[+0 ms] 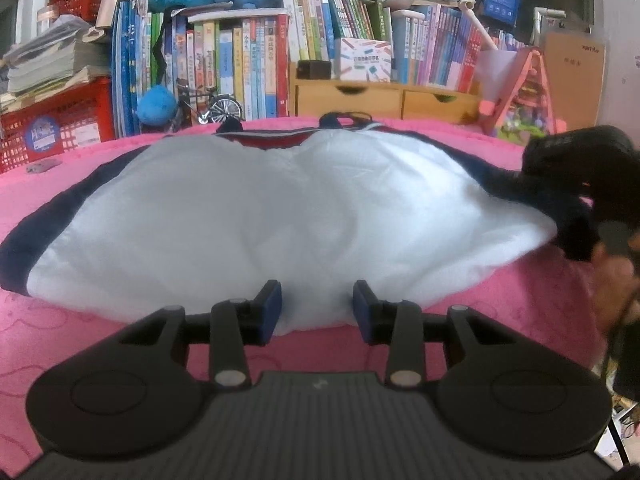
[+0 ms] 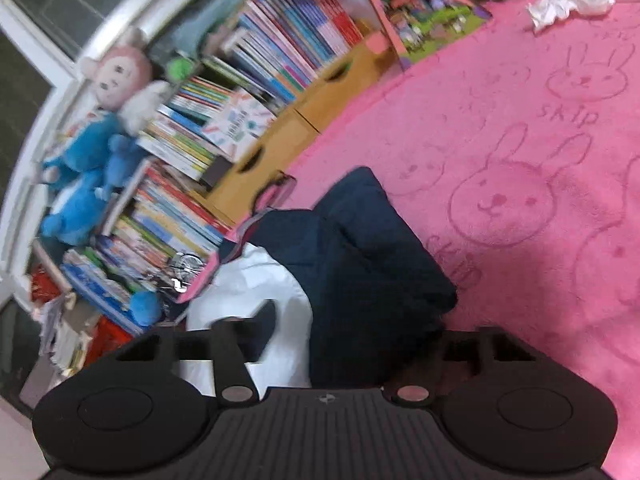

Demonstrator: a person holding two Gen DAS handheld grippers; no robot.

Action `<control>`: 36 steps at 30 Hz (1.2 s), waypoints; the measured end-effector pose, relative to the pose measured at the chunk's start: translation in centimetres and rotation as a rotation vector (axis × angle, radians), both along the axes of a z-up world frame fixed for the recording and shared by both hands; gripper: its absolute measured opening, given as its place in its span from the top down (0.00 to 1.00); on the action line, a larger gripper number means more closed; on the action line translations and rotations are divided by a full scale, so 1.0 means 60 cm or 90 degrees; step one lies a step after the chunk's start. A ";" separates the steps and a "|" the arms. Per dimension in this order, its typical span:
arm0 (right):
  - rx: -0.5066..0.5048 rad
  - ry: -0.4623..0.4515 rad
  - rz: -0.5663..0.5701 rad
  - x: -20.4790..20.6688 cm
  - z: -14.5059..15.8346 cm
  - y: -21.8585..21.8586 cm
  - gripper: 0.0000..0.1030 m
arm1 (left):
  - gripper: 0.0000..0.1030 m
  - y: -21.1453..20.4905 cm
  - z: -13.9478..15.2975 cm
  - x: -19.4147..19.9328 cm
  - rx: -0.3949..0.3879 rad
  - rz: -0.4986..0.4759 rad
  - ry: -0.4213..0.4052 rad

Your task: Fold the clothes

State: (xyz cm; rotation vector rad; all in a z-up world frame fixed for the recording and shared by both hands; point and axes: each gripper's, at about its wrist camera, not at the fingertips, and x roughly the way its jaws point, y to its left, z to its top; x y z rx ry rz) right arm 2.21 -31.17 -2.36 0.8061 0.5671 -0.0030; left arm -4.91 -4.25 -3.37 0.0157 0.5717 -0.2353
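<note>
One garment [image 1: 248, 216], white with navy sleeves, spread on pink blanket [image 1: 100, 344]. Two grippers. Left gripper [image 1: 316, 312] low and level at near hem, jaws apart, white cloth between pads, not pinched. Right gripper [image 2: 344, 344] tilted at right side; navy sleeve [image 2: 360, 256] bunched over its jaws, grip unclear.

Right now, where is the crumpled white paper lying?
In the right wrist view, the crumpled white paper lies at the top right on the pink blanket, apart from the garment.
</note>
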 end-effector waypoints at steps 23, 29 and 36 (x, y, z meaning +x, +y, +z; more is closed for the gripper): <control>-0.528 -0.212 0.741 0.028 0.126 0.604 0.33 | 0.82 0.188 -0.035 -0.008 -0.300 -0.090 0.046; -0.422 -0.284 0.658 0.009 0.211 0.467 0.17 | 0.71 0.200 -0.025 -0.016 -0.295 -0.106 0.042; -0.497 -0.269 0.486 -0.072 0.163 0.315 0.17 | 0.57 0.279 0.019 -0.027 -0.358 -0.048 0.030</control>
